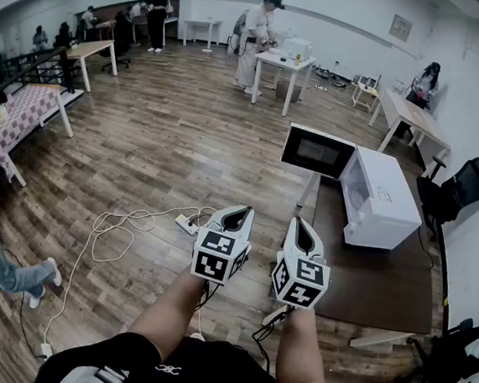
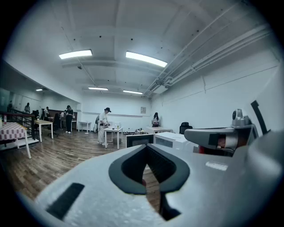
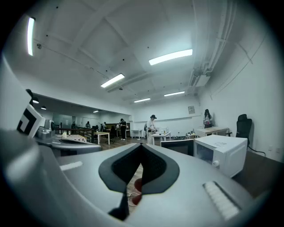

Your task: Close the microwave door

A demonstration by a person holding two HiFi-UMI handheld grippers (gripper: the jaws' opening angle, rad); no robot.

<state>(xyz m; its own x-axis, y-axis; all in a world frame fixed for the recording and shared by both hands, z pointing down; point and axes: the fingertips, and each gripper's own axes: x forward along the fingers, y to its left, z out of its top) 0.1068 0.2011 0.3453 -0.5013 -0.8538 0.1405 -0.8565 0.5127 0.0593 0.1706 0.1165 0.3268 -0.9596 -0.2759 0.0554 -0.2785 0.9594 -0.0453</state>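
Note:
The white microwave [image 1: 382, 200] stands on a dark brown table [image 1: 366, 279] to the right, some way ahead of both grippers. Its door [image 1: 317, 151] is swung wide open to the left, dark window facing me. The left gripper [image 1: 239, 209] and the right gripper [image 1: 296, 221] are held side by side, both shut and empty, well short of the microwave. In the left gripper view the closed tips [image 2: 147, 145] point at the open door [image 2: 139, 140]. In the right gripper view the closed tips [image 3: 141, 145] sit left of the door [image 3: 177, 146] and microwave [image 3: 222, 153].
A power strip with a looping white cable [image 1: 187, 224] lies on the wood floor just ahead of the grippers. A black office chair [image 1: 459, 186] stands behind the microwave. A person works at a white table [image 1: 281, 64] farther off. A checkered table [image 1: 20, 111] is at the left.

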